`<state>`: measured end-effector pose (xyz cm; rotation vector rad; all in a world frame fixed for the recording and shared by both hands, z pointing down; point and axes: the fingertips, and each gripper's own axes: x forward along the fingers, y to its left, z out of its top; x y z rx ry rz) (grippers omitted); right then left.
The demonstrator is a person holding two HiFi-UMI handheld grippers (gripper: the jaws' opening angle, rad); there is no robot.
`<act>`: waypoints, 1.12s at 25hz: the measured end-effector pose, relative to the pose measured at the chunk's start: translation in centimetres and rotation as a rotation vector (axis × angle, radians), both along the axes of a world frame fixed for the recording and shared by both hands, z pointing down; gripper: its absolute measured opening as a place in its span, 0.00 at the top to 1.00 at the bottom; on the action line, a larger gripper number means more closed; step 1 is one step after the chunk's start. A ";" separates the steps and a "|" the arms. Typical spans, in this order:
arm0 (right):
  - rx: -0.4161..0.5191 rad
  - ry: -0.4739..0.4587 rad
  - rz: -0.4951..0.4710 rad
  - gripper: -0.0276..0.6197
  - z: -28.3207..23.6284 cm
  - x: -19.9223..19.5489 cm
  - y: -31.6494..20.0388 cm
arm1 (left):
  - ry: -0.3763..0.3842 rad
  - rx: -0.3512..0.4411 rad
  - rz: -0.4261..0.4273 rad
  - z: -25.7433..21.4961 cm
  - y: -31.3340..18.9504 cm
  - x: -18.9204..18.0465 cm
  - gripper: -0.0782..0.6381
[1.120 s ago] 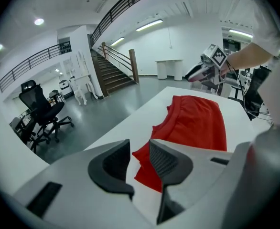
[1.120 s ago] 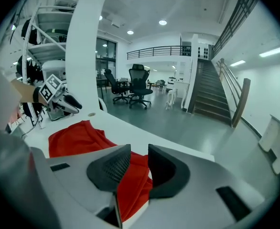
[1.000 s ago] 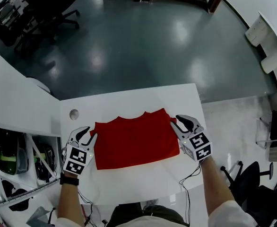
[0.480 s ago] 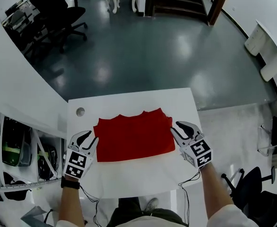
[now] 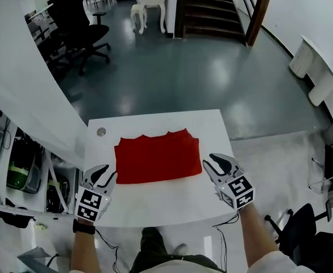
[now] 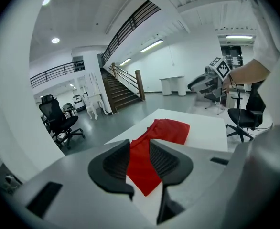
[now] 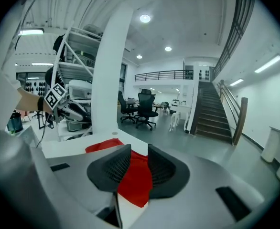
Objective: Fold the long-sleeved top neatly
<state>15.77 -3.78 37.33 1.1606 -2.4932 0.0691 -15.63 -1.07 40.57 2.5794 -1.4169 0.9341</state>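
The red long-sleeved top [image 5: 158, 157] lies folded into a flat rectangle on the white table [image 5: 155, 203]. My left gripper [image 5: 105, 172] hovers off the top's near left corner, open and apart from the cloth. Just off the near right corner my right gripper [image 5: 215, 161] is open too, holding nothing. In the left gripper view the top [image 6: 167, 130] shows through the gap of the left gripper [image 6: 140, 159], with the right gripper [image 6: 204, 82] beyond it. The right gripper view shows the top [image 7: 136, 185] beyond the right gripper [image 7: 139, 168], and the left gripper [image 7: 66, 109] across the table.
A round grommet [image 5: 101, 132] sits in the table's far left corner. Shelving [image 5: 19, 169] stands to the left of the table. Black office chairs [image 5: 78, 30] and a staircase [image 5: 209, 7] lie beyond on the dark floor. Another chair [image 5: 297, 220] is at the lower right.
Both grippers have drawn back from the top's side edges toward the table's near edge and risen. The top stays flat where it lay. The head view has tilted up.
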 end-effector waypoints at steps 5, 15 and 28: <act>0.032 -0.014 -0.006 0.77 -1.6 0.7 4.8 | 0.016 0.041 0.007 -1.7 4.7 1.1 0.71; 0.080 -0.034 -0.003 0.79 -4.3 1.9 11.9 | 0.048 0.080 0.005 -4.2 11.7 2.3 0.71; 0.142 -0.049 -0.029 0.93 -6.7 1.2 17.9 | 0.075 0.111 0.058 -6.1 18.4 4.1 0.87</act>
